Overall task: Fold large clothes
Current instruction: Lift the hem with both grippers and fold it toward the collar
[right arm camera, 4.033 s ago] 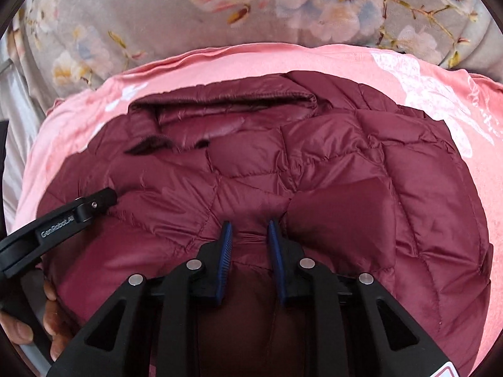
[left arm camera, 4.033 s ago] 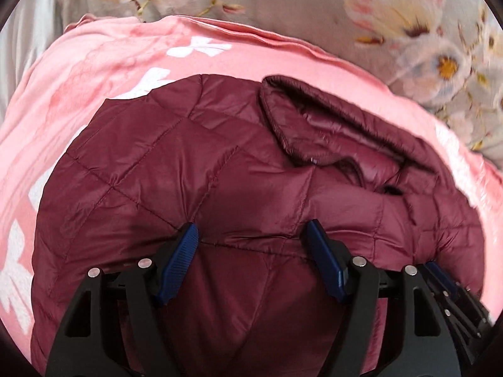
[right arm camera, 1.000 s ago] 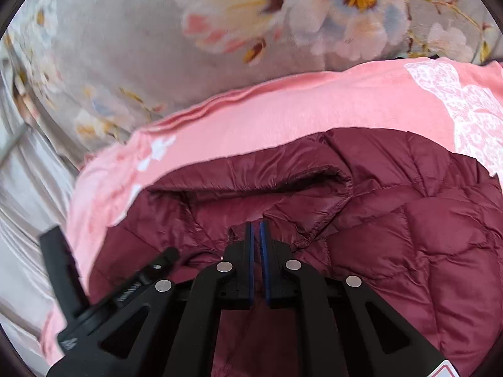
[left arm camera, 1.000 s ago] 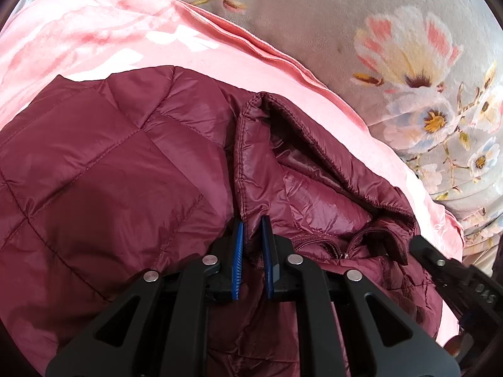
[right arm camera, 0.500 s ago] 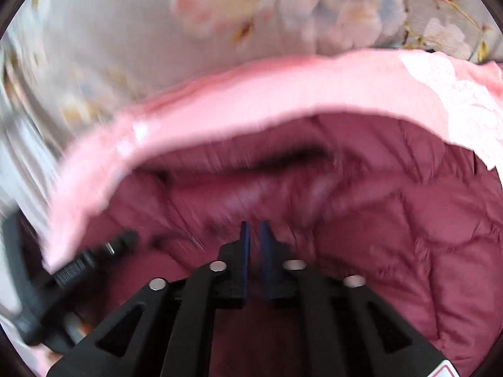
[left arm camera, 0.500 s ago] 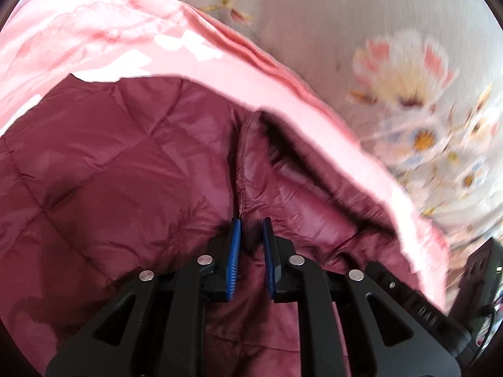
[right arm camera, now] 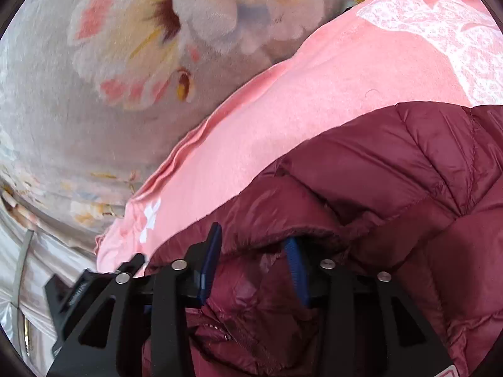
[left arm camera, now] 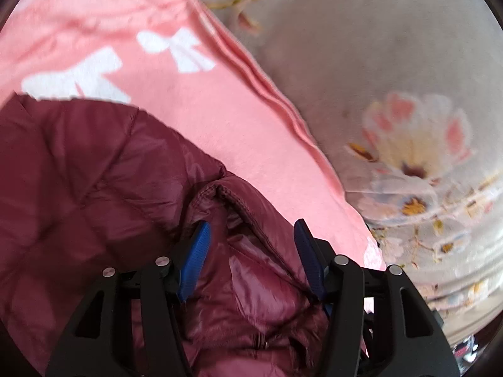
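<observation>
The maroon puffer jacket [left arm camera: 94,188] lies on a pink blanket [left arm camera: 220,119] over the floral bed cover [right arm camera: 63,110]. Its collar edge sits directly ahead, between both claws: the left claw [left arm camera: 251,235] is opening, released; the right claw [right arm camera: 254,245] is opening too, fabric loose between its pads

Maroon quilted puffer jacket [left arm camera: 94,182] folded, collar up, atop pink blanket [left arm camera: 220,119].
</observation>
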{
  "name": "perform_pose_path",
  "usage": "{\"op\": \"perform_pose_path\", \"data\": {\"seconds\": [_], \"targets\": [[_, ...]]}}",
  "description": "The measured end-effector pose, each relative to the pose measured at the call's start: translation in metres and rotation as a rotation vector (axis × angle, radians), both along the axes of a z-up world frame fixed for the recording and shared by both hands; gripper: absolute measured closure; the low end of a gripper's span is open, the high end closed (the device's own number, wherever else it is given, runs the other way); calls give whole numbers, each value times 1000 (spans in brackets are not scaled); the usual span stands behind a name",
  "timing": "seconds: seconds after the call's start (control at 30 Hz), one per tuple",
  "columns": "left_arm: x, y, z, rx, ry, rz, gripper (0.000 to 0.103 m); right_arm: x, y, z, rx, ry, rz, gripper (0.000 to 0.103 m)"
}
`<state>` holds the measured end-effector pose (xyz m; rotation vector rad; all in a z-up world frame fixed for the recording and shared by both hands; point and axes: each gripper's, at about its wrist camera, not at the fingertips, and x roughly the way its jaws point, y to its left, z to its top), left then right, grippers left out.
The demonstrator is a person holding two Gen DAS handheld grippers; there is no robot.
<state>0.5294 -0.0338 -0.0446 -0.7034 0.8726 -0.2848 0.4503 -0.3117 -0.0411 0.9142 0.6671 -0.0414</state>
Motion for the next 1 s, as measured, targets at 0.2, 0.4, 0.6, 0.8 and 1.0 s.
{"op": "perform_pose_path", "data": {"seconds": [0.2, 0.4, 0.6, 0.8, 1.0], "targets": [[7, 3, -9, -27, 30, -10, 100, -19, 0, 12, -84, -70, 43, 100], [-32, 1, 5, 112, -68, -59, 101, -24, 13, 3, -239, 40, 112, 100], [-30, -4, -22, 185, -7, -60, 100, -12, 26, -13, -343, 151, 126, 101], [-32, -12, -27, 274, -27, -65, 100, -6, 39, -15, -445, 189, 127, 102], [-28, -17, -30, 284, -44, -62, 98, -13, 33, -12, -416, 143, 131, 97]]}}
